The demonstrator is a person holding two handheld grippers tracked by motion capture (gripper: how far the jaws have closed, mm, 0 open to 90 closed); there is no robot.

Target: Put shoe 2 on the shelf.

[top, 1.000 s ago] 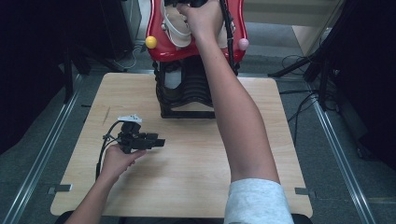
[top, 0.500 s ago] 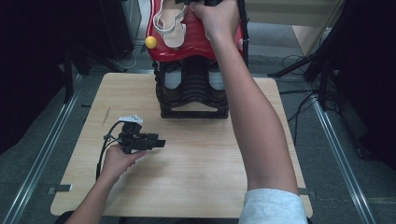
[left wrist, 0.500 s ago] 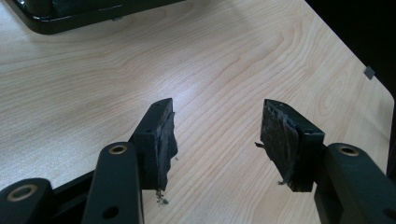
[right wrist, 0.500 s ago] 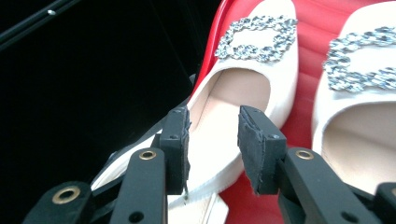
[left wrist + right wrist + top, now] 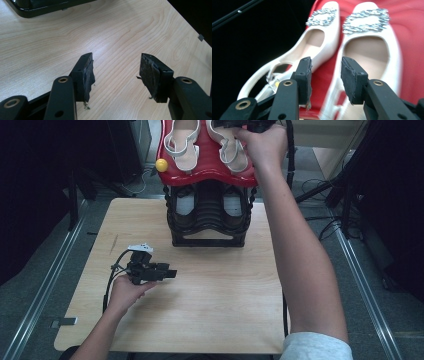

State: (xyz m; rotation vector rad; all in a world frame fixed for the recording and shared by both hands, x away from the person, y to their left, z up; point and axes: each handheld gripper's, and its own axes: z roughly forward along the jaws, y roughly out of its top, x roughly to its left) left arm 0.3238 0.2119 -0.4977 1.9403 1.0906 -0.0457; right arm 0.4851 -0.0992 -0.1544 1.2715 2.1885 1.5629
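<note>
The white shoes [image 5: 207,142] sit side by side on the red rack top [image 5: 207,172], toes pointing away from the person. The right claw [image 5: 324,72], which has just been opening with nothing between its pads, hangs over their heel ends, so that hand's way nearer. The left claw [image 5: 116,72] rests wide open on the surface [image 5: 200,295], well short of the rack.
</note>
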